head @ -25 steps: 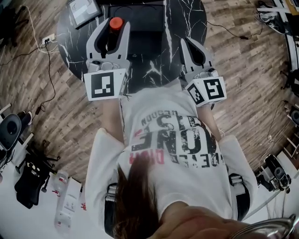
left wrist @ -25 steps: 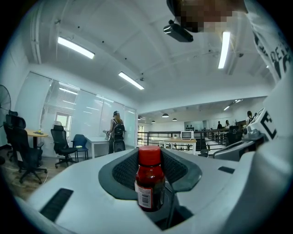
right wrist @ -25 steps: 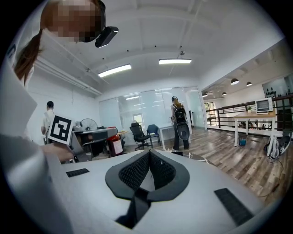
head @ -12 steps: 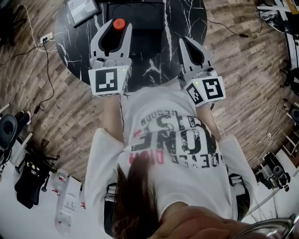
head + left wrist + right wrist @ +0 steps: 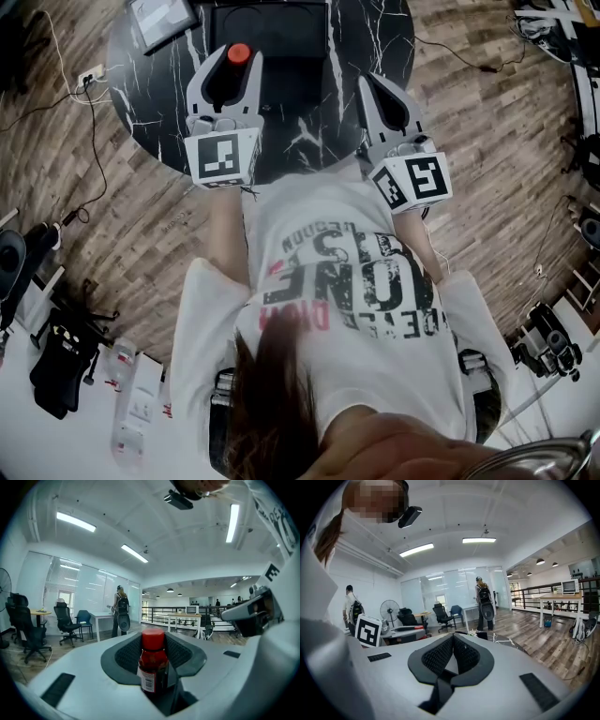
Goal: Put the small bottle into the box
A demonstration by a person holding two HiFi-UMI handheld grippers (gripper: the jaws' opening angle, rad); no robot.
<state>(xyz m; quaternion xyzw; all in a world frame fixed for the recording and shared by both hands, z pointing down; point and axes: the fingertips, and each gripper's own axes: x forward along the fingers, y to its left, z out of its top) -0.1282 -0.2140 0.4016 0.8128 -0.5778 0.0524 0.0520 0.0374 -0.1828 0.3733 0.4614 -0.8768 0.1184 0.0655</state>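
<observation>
Head view is showing the left gripper (image 5: 238,53) reaching over the near left corner of the box (image 5: 281,56), a dark open rectangle lying on the black marbled table (image 5: 366,37). It is carrying the small bottle (image 5: 153,665) there, upright with its red cap on top. This is likely so the bottle can go down into the box standing, without tipping. The jaws are standing partly apart, their dark pads pressing on either side of the bottle's body below the cap, so the bottle is hanging clamped between them, not yet inside the box. The right gripper (image 5: 452,637) is waiting just off the box's near right corner, probably to keep out of the way. Its jaws are meeting tip to tip and gripping nothing.
</observation>
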